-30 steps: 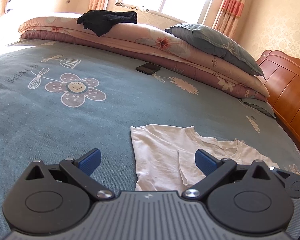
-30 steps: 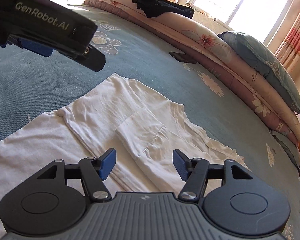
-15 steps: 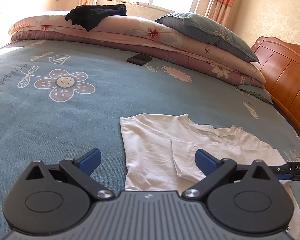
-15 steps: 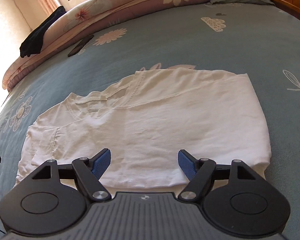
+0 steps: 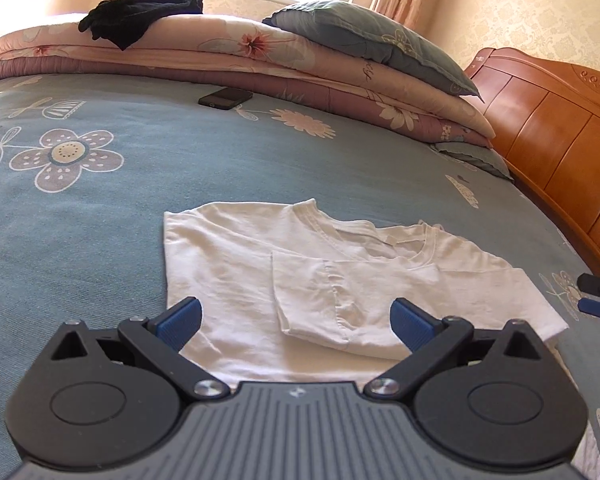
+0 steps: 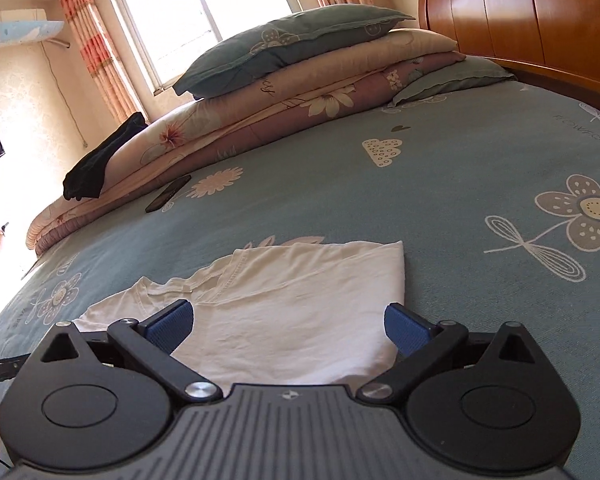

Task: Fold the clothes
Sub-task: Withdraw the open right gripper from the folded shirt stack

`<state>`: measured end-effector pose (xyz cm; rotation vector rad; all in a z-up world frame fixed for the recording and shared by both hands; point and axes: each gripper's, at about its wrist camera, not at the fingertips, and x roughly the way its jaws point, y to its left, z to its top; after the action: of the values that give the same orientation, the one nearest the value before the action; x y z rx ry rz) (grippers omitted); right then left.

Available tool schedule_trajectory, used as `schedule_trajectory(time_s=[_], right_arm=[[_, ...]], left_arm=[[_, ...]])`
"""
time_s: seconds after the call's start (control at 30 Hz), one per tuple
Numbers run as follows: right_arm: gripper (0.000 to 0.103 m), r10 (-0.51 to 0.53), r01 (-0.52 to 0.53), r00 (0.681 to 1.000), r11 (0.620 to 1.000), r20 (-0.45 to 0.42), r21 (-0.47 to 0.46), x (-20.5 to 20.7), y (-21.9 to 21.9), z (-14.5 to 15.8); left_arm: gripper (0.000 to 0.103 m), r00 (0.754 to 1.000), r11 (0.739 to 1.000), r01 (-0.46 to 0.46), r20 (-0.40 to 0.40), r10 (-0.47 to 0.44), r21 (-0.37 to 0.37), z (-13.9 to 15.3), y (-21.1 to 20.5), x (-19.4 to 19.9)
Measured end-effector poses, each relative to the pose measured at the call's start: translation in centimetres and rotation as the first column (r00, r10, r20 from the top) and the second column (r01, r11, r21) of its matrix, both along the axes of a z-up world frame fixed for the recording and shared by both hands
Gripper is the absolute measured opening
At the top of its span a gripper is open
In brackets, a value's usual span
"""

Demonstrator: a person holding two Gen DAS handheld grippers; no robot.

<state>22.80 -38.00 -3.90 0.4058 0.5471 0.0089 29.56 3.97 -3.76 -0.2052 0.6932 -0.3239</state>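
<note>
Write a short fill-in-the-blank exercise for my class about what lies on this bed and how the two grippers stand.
1. The shirt lying on the bedspread is ____ in colour.
2. The phone lies on the bedspread beside the folded ____.
3. The black garment lies on top of the ____.
4. Both the left gripper and the right gripper have jaws that stand ____.

Missing words: white; quilts; quilts; open

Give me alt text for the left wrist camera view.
A partly folded white T-shirt lies on a blue flowered bedspread, just beyond the open left tongs. Behind are stacked quilts, a phone and a wooden headboard.
</note>
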Motion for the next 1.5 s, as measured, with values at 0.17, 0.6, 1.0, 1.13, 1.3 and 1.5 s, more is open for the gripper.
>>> schedule_trajectory(time_s=[0.17, 0.6, 1.0, 1.13, 1.3, 1.5], right_arm=[[0.103, -0.028, 0.032, 0.996, 0.998, -0.080, 0.051, 0.7, -2.8, -1.1], [0.103, -0.052, 0.048, 0.998, 0.994, 0.032, 0.101, -2.7, -5.6, 2.5], [0.103, -0.031, 0.029, 0.999, 0.995, 0.024, 0.101, -3.7, -6.0, 2.3], [0.103, -0.028, 0.026, 1.000, 0.993, 0.012, 0.118, -3.7, -6.7, 1.9], [0.103, -0.036, 0.035, 0.999, 0.996, 0.011, 0.085, -3.9, -7.0, 2.0], [0.103, -0.042, 0.035, 0.998, 0.990, -0.047, -0.134, -3.4, -5.6, 1.5]], left_arm=[[0.102, 0.972, 0.965, 0.229, -0.029, -0.235, -0.125, 1.8, -7.8, 5.0], [0.101, 0.966, 0.987, 0.054, -0.244, -0.090, -0.151, -4.2, -6.7, 6.7], [0.102, 0.963, 0.938, 0.100, -0.205, -0.175, -0.332, -3.1, -13.2, 10.1], [0.102, 0.959, 0.964, 0.059, -0.253, -0.127, -0.261, -5.5, -15.3, 12.4], [0.102, 0.973, 0.958, 0.037, -0.207, -0.099, -0.284, -3.4, -14.3, 12.3], [0.102, 0.974, 0.964, 0.056, -0.198, -0.110, -0.260, -2.1, -12.6, 8.4]])
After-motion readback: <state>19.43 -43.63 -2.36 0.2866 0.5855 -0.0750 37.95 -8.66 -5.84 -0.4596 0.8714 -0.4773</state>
